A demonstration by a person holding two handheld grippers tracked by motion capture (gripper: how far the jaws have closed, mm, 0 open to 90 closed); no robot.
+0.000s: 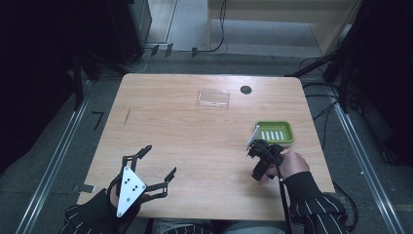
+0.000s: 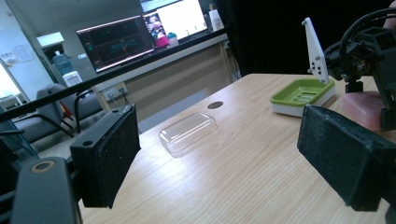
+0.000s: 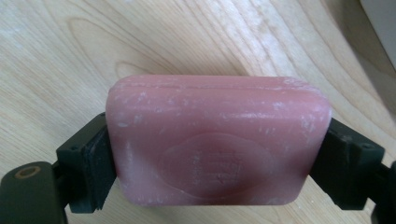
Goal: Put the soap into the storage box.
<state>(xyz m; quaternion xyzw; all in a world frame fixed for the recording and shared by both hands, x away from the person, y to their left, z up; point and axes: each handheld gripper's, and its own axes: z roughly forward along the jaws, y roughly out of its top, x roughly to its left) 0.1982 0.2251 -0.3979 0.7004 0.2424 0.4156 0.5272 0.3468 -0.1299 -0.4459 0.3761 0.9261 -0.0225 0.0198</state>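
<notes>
Wooden desk (image 1: 195,146) across mid-frame; green soap dish (image 1: 275,132) at right of centre, clear lid (image 1: 213,98) above centre. Right claw (image 1: 257,152) just below-left of the dish, clenched on the pink soap bar (image 3: 217,140), long axis spanning pad to pad. Left claw (image 1: 158,163) lower left, released, well apart.

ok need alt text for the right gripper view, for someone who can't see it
A pink bar of soap is clamped end to end between the right gripper's two black jaws, seen close up. An oval stamp is pressed into its scuffed face, and the light wooden table lies behind it.
</notes>
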